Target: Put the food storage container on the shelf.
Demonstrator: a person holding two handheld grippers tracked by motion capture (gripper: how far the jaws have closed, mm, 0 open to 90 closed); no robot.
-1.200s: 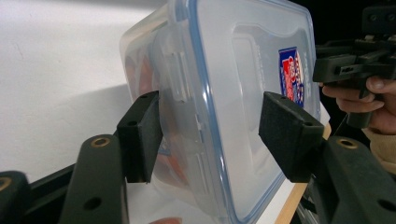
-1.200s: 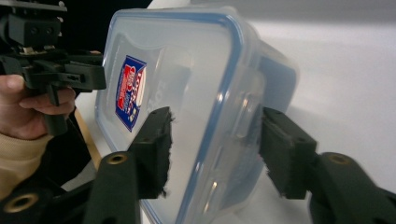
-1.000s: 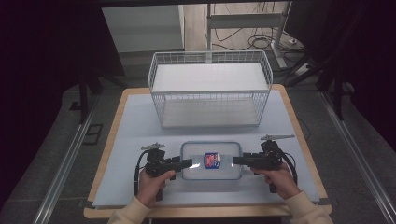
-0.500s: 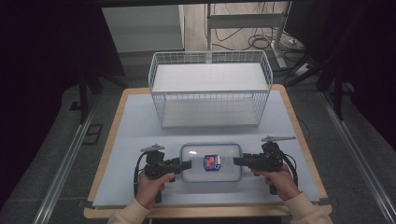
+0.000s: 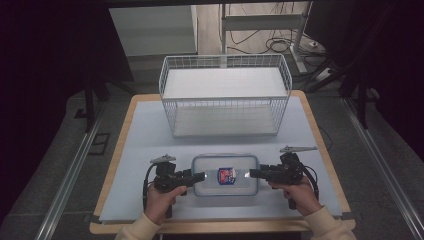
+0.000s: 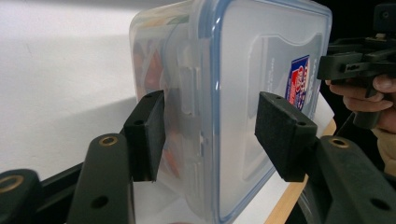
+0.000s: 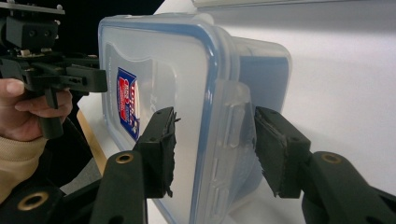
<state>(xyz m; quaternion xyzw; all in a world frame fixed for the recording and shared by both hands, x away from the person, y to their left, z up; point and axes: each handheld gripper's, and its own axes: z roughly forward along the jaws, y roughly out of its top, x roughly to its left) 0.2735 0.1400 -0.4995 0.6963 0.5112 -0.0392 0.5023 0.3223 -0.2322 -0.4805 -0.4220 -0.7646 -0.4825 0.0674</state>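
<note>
Clear glossy plastic container (image 5: 225,174), white wire basket (image 5: 225,95), matt table (image 5: 150,130).

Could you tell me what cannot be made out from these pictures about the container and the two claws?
- Contents of the container: high view too small; in the left gripper view the cloudy wall blurs red and orange shapes.
- Sticker wording: seen edge-on, too small to read.
- Left claw far pad: the lid hides whether it touches.
- Right claw grip: the side latch hides whether the pads press.
</note>
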